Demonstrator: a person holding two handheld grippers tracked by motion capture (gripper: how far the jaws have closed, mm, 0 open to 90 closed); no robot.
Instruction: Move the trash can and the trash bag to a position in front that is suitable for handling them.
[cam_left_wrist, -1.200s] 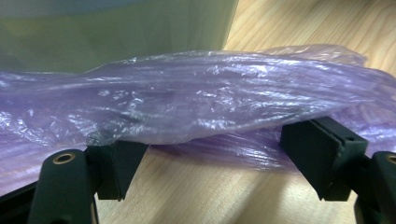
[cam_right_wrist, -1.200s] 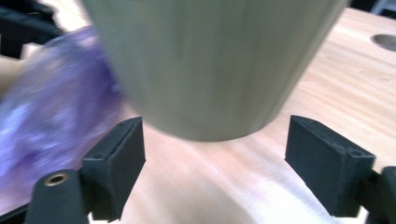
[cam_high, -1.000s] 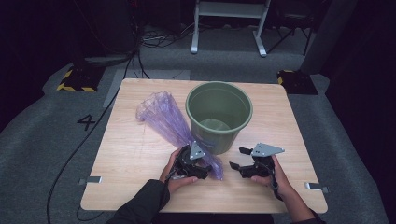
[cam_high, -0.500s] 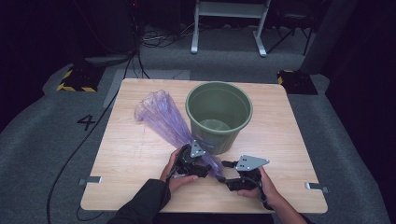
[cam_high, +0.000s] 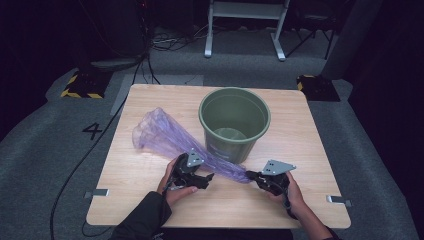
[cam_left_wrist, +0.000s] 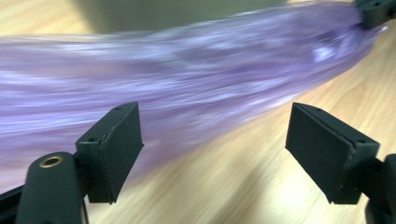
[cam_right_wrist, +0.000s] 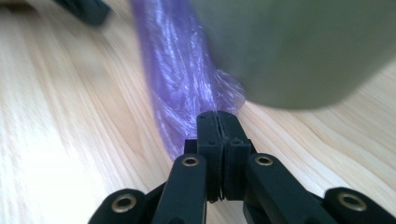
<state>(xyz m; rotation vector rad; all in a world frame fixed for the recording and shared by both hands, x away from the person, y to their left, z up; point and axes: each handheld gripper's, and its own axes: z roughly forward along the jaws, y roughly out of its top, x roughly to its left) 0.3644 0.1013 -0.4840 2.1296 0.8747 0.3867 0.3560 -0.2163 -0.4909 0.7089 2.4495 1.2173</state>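
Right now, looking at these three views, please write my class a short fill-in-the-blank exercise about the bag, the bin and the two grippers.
1. The right gripper is shut on the end of the ______ plastic bag.
2. The left gripper has its jaws ______, with the bag beyond them.
3. The green bin stands ______ on the wooden table.
4. The bag lies to the ______ of the bin in the high view.

Missing words: purple; open; upright; left
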